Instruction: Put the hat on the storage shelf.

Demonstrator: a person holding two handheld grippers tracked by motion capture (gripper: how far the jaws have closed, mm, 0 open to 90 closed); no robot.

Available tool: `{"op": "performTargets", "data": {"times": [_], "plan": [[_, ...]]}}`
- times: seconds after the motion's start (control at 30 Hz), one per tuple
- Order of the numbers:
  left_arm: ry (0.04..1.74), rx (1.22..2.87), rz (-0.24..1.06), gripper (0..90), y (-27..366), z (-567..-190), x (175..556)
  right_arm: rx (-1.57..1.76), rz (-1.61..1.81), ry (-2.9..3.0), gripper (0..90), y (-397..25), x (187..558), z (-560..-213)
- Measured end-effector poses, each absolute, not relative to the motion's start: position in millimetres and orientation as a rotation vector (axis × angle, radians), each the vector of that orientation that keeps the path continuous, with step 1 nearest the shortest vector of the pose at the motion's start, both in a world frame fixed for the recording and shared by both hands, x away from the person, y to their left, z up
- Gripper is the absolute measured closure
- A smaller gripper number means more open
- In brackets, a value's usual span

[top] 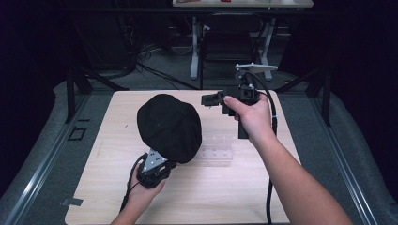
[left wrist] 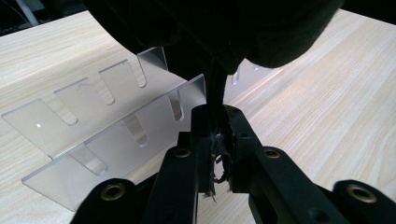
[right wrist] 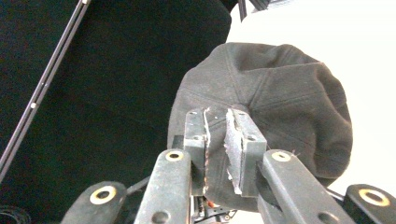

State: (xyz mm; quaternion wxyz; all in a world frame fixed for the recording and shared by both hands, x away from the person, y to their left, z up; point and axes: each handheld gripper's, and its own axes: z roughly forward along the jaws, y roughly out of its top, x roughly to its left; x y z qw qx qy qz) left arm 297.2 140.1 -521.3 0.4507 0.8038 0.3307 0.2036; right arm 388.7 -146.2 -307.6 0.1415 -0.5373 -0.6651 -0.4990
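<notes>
A black cap [top: 169,126] is held up over the left middle of the wooden table [top: 225,197]. My left gripper [top: 158,163] comes at it from below and is shut on the cap's lower edge; in the left gripper view the jaws [left wrist: 217,119] pinch a fold of black fabric [left wrist: 210,28]. My right gripper [top: 209,99] hovers at the back right and points left toward the cap, a little apart from it. In the right gripper view its jaws [right wrist: 217,119] stand shut to a thin slit with nothing between them, and the cap's crown [right wrist: 289,93] lies beyond.
A clear acrylic rack [top: 216,150] with slotted plates lies on the table just right of the cap, and it also lies behind my jaws as a rack [left wrist: 93,126] in the left gripper view. Dark floor, cables and a desk frame [top: 230,51] lie beyond the far edge.
</notes>
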Motion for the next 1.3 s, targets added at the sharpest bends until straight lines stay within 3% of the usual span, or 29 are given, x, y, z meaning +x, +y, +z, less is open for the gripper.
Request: {"op": "performTargets", "data": {"times": [0.57,1.3], "plan": [[0.861,1.930,0.408,52.9,146,-515,290,-1.633,-1.390,-2.091,75.1,-166,369,-324],[0.947,1.885,0.406,50.3,185,-515,278,-1.725,-1.302,-2.350,71.7,-180,339,-365]]}}
